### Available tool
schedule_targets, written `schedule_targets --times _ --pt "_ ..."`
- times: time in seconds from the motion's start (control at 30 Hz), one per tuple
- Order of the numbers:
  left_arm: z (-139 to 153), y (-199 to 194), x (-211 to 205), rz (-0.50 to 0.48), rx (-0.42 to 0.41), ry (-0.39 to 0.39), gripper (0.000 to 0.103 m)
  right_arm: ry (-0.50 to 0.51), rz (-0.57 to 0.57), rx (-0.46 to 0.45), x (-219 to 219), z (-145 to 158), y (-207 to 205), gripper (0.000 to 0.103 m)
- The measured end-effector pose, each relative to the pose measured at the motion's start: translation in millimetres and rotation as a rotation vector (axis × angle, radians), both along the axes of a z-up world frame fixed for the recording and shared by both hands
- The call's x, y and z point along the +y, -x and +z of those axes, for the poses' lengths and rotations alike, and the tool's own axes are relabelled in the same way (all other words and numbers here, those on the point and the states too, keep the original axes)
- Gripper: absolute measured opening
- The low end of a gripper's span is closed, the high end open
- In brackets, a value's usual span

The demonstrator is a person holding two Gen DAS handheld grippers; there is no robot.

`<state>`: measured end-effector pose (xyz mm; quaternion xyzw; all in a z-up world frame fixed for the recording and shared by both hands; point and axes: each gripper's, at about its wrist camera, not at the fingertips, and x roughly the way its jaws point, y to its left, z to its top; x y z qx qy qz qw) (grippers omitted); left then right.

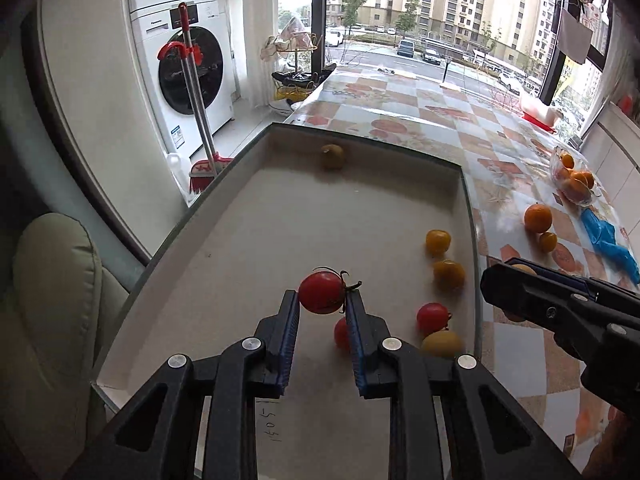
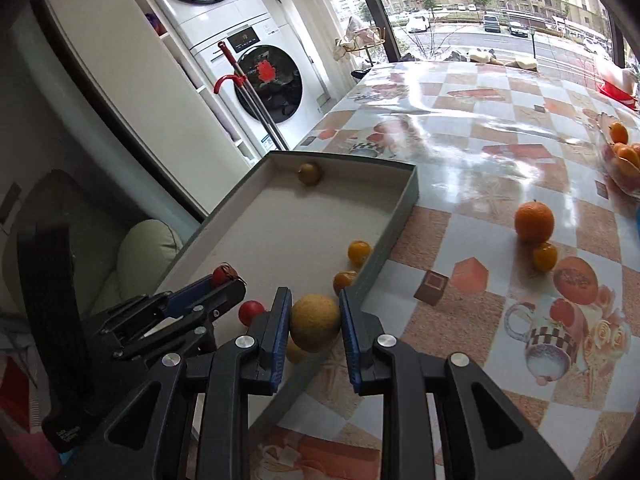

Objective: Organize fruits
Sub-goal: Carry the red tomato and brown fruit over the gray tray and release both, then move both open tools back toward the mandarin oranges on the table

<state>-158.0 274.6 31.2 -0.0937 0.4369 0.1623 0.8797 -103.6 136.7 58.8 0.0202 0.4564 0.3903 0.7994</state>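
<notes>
In the left wrist view, the left gripper (image 1: pixel 322 294) was clamped on a red tomato (image 1: pixel 321 292) held above the floor of the shallow box (image 1: pixel 280 220), so any set-down lay straight beneath it, with a second red tomato (image 1: pixel 341 334) just below the right-hand finger. In the right wrist view, the right gripper (image 2: pixel 314 320) pinched a yellow round fruit (image 2: pixel 315 323) over the box's near right wall, the box interior lying to its left and ahead, and the orange (image 2: pixel 534 220) sat well apart on the table (image 2: pixel 460 184) to its right.
</notes>
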Motion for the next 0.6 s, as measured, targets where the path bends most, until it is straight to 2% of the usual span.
schedule_targets --times 0.07,0.1,0.13,0.17,0.2,0.23,0.33,0.37,0.4,0.47,0.6 --pt "-9 -1 4 0.019 0.018 0.0 0.025 -0.036 0.078 0.047 22 -3 -1 0.028" --pt "-13 -1 4 0.016 0.029 0.009 0.026 -0.049 0.116 0.062 31 -5 -1 0.033" --pt "-16 -1 5 0.016 0.035 0.016 0.027 -0.022 0.119 0.042 36 -4 1 0.053" --pt "-17 0 5 0.024 0.04 0.014 0.039 0.037 0.083 -0.015 37 -1 3 0.075" --pt "-17 0 4 0.035 0.038 -0.002 0.062 0.094 0.035 -0.082 33 3 3 0.085" --pt "-15 2 2 0.043 0.018 -0.022 0.069 0.135 -0.022 -0.144 22 7 3 0.091" --pt "-1 1 -12 -0.008 -0.035 -0.044 0.071 0.268 -0.247 -0.272 -34 11 -4 0.096" --pt "3 0 -20 -0.028 -0.043 -0.057 0.071 0.36 -0.348 -0.292 -73 -2 -15 0.098" --pt "6 -2 -29 -0.051 -0.052 -0.064 0.071 0.36 -0.348 -0.292 -73 -2 -15 0.098" --pt "15 -2 -49 -0.099 -0.079 -0.067 0.071 0.425 -0.403 -0.256 -109 -23 -30 0.098" --pt "22 -8 -93 -0.197 -0.101 -0.05 0.072 0.474 -0.496 -0.204 -161 -48 -54 0.098"
